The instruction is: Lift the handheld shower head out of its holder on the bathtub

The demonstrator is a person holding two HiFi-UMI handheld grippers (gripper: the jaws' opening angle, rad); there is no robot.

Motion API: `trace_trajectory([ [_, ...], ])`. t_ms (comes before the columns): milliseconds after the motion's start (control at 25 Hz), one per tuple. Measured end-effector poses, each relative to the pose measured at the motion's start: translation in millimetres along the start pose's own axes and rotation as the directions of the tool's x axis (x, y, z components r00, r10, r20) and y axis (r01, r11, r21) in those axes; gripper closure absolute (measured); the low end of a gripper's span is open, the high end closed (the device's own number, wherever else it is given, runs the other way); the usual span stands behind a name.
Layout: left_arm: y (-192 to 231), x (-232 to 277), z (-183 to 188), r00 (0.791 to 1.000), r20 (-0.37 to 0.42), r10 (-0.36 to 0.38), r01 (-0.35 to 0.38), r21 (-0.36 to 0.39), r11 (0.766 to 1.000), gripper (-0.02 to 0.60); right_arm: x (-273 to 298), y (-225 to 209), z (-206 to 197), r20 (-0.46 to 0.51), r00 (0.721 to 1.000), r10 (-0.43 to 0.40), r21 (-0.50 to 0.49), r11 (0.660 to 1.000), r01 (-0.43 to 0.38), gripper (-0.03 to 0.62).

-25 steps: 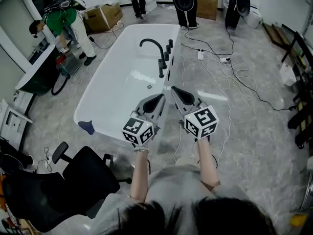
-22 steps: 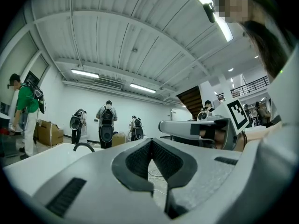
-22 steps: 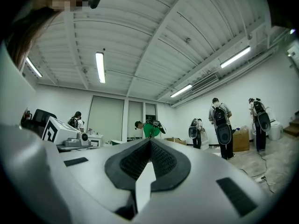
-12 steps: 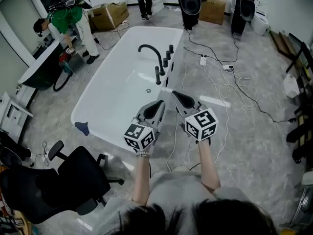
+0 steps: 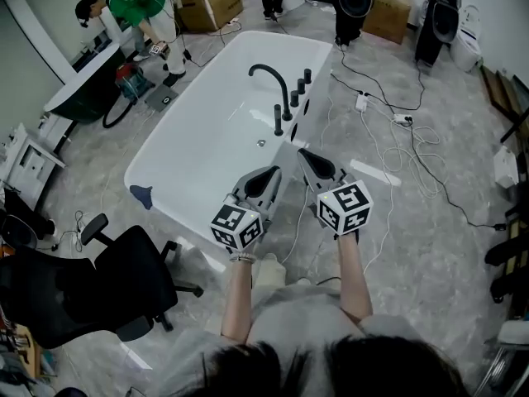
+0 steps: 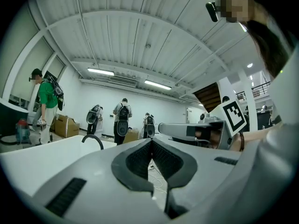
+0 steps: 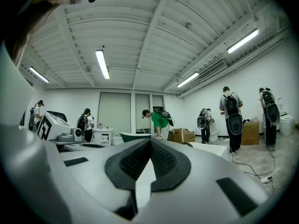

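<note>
The white bathtub [image 5: 194,151] lies ahead, with a black arched faucet [image 5: 270,77] on its right rim. A row of black fittings runs along that rim. The nearest and tallest is the handheld shower head [image 5: 278,121], upright in its holder. My left gripper [image 5: 269,174] and right gripper [image 5: 303,155] hover side by side just short of the tub's near right corner. Both are shut with nothing in them. The left gripper view shows shut jaws, the faucet [image 6: 93,141] beyond and the right gripper [image 6: 187,129] beside them. In the right gripper view the jaws are shut too.
A black office chair [image 5: 99,296] stands at the near left. Cables [image 5: 397,139] trail over the floor right of the tub. A blue object [image 5: 142,194] sits on the tub's near left rim. People, cardboard boxes [image 5: 211,7] and a dark green tub [image 5: 78,106] are farther off.
Both grippers have edged toward the tub's near right corner, still shut and side by side. The head view has shifted, so the tub now sits higher and more to the right.
</note>
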State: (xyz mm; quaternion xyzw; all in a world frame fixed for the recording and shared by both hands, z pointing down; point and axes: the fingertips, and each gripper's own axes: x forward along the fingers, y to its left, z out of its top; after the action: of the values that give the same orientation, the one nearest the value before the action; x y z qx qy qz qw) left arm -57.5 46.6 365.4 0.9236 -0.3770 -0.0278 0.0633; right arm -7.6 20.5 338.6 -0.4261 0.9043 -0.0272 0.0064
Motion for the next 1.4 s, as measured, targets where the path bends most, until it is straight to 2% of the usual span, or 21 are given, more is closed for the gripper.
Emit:
trace_trajectory([
  [280, 34, 17, -1, 1.0, -0.016, 0.015, -0.016, -0.007, 1.0, 0.577, 36, -17, -3, 0.0, 1.0, 0.013, 0.016, 1.0, -0.013, 0.594],
  [640, 88, 74, 2, 0.998, -0.026, -0.056, 0.056, -0.025, 0.998, 0.577, 93, -60, -5, -0.018, 0.999, -0.029, 0.009, 1.0, 0.029, 0.594],
  [1080, 141, 116, -2, 0.991, -0.031, -0.127, 0.126, -0.052, 0.991, 0.577, 143, -94, -17, -0.03, 0.994, -0.103, 0.016, 0.994, 0.104, 0.593],
  [1240, 159, 126, -8, 0.992, -0.035, -0.12, 0.118, -0.063, 0.991, 0.577, 157, -104, -30, -0.053, 0.993, -0.109, 0.013, 0.994, 0.11, 0.593],
  [1400, 172, 139, -12, 0.996, -0.039, -0.076, 0.073, -0.09, 0.993, 0.577, 169, -121, -36, -0.084, 0.993, -0.082, 0.006, 0.997, 0.083, 0.594],
])
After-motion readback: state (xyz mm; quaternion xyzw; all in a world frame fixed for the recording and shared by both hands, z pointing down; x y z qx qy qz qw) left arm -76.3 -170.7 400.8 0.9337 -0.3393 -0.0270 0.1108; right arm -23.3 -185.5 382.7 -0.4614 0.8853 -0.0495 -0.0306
